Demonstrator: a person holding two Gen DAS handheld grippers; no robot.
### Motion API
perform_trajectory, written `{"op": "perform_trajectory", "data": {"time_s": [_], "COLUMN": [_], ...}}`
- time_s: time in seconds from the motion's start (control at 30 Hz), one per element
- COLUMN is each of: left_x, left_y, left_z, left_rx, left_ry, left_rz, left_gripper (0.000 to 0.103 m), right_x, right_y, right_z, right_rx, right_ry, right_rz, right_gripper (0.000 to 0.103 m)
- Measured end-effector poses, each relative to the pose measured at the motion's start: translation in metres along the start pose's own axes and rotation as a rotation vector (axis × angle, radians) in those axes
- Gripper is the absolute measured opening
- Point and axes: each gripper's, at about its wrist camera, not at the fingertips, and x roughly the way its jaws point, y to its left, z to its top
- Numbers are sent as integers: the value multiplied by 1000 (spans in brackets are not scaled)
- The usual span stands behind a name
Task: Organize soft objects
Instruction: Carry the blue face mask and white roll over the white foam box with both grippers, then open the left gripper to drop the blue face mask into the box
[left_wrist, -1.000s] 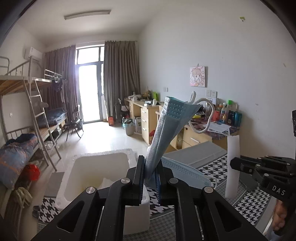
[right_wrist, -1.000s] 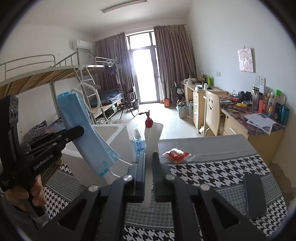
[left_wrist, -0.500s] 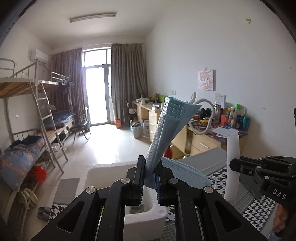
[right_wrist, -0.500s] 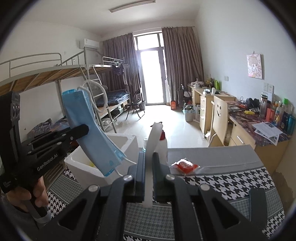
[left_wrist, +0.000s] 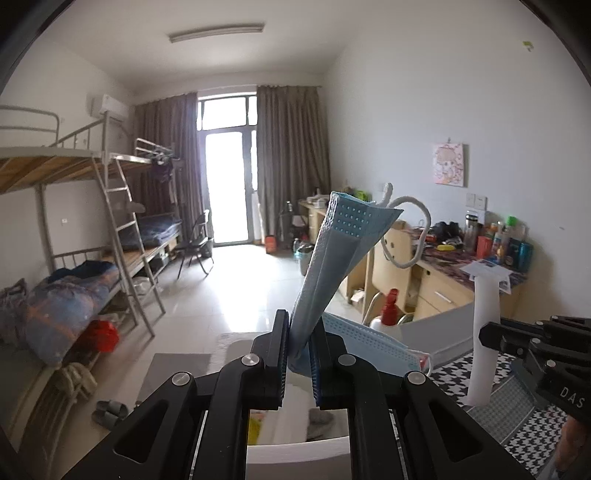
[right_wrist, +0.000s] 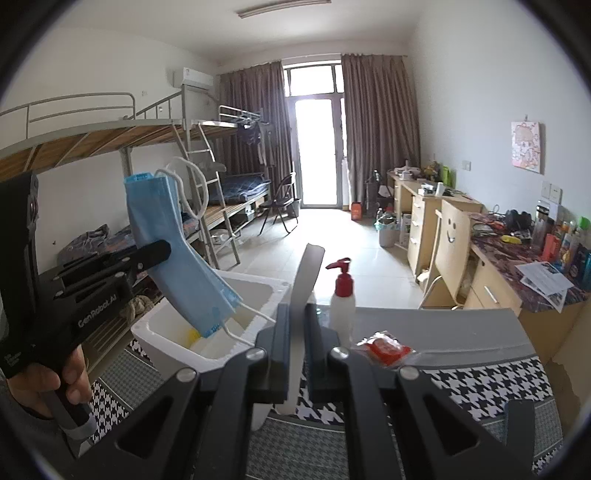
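The counter (right_wrist: 498, 373), covered in black-and-white houndstooth cloth with a grey mat, is seen below both tools. A white foam box (right_wrist: 207, 345), open-topped, is set at its left end; a yellow item is partly seen inside. The left hand-held gripper (left_wrist: 298, 363) is held above that box, jaws closed on a pale blue pleated face mask (left_wrist: 332, 258) with white ear loops, pinched near its middle so both ends flop; in the right wrist view the lower end hangs just over the box opening. The right hand-held gripper (right_wrist: 295, 350) is closed on a white flat soft strip (right_wrist: 304, 288), held upright beside the box. A white pump bottle (right_wrist: 342, 299) with a red head and a red item in clear wrap (right_wrist: 384, 349) are left on the counter.

The mask is judged very light, limp and non-fragile; it folds under its own weight, so a pinch on the pleated body is preferred over the thin loops, which could snag on the box rim.
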Motion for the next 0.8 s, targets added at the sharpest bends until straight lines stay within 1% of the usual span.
{"op": "perform_trajectory", "data": {"time_s": [0.1,0.3,0.5,0.8], "left_x": [3,0,9,24], "left_y": [5,12,17,17], "left_z": [-2,-2,-4,-10], "left_rx": [-2,-11,-28,-24], "left_ry": [13,14,43,90], "left_rz": [16,47,72,71], "left_gripper": [11,11,11,11], "right_x": [7,14,18,30], "right_y": [6,15,24,31], "right_z": [1,4,10,11], "right_rx": [-3,-13,-30,-41], "right_ry": [8,14,17,32], "right_rz": [27,65,96,114], "right_gripper": [9,9,9,9]}}
